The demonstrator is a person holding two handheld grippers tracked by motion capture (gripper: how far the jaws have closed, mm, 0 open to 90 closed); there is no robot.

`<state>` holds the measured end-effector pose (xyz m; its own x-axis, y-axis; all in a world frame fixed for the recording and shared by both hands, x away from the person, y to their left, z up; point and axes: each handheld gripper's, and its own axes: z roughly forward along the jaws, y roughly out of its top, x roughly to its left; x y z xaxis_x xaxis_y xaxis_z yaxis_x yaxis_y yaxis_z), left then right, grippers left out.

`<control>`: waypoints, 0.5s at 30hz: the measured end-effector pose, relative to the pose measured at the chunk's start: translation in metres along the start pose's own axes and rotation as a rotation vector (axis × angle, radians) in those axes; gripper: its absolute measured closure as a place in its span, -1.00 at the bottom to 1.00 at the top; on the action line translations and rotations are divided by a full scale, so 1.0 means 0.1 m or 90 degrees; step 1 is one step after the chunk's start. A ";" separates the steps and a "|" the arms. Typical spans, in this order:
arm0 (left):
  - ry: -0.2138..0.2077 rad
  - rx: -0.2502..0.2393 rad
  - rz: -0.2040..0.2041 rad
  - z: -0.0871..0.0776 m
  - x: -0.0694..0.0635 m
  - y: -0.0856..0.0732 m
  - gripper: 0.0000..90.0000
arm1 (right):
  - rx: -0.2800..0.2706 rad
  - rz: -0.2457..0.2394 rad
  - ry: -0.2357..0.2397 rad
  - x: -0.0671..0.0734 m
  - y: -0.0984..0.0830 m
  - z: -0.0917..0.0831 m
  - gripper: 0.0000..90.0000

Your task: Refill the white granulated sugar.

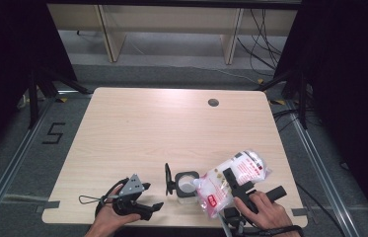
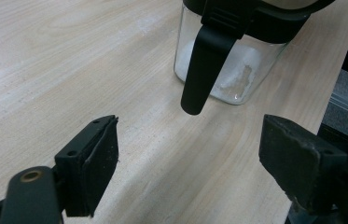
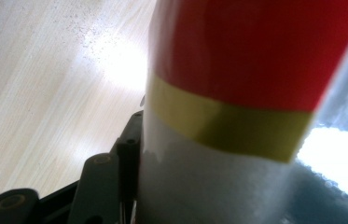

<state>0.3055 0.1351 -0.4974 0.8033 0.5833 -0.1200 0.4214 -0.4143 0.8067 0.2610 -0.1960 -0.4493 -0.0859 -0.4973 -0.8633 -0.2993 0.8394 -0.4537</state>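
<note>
White-filled bag (image 1: pixel 233 180) tilted over open glass jar (image 1: pixel 187 184).

One table (image 1: pixel 137 128) stands here, and on it one clear glass jar (image 1: pixel 187 188) with one black lid (image 1: pixel 168 178) swung open beside its mouth. One plastic bag (image 1: pixel 231 180) of white grains, printed red and white, makes up the packaged goods. Two grippers are present, a left gripper (image 1: pixel 144 200) and a right gripper (image 1: pixel 233 185), each in one hand.

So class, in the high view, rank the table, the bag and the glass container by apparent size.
1. Table, by far the largest.
2. Bag.
3. Glass container, smallest, though the bag overlaps its edge.
</note>
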 end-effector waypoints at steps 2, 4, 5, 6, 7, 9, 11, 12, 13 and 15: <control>0.000 0.000 0.000 0.00 0.00 0.00 -0.57 | -0.004 -0.005 0.003 -0.01 0.00 0.00 0.13; -0.004 0.002 -0.023 0.00 -0.01 0.00 -0.57 | -0.004 -0.002 0.006 -0.01 -0.01 0.00 0.13; -0.004 0.002 -0.023 0.00 -0.01 -0.01 -0.57 | 0.000 0.002 0.006 -0.01 -0.01 0.00 0.13; -0.004 0.002 -0.023 0.00 -0.01 -0.01 -0.57 | 0.002 0.003 0.008 -0.01 -0.01 0.00 0.13; 0.006 0.016 -0.003 -0.01 0.01 0.00 -0.57 | 0.002 -0.007 0.008 -0.02 -0.01 0.00 0.13; 0.002 0.009 -0.013 -0.01 0.00 0.00 -0.57 | -0.002 -0.011 0.009 -0.03 -0.01 0.01 0.13; 0.001 0.011 -0.013 -0.01 0.00 0.00 -0.57 | 0.000 -0.017 0.008 -0.05 -0.02 0.01 0.13; -0.004 0.000 -0.023 0.00 -0.01 -0.01 -0.57 | 0.001 -0.028 0.016 -0.06 -0.02 0.01 0.13; -0.003 0.001 -0.023 0.00 -0.01 -0.01 -0.57 | 0.000 -0.020 0.013 -0.06 -0.02 0.01 0.13; -0.004 0.001 -0.023 0.00 -0.01 -0.01 -0.57 | 0.000 -0.022 0.012 -0.06 -0.02 0.01 0.13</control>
<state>0.3044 0.1344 -0.4979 0.7902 0.5934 -0.1532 0.4514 -0.3944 0.8004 0.2633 -0.1948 -0.4434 -0.0937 -0.5295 -0.8431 -0.3030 0.8218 -0.4825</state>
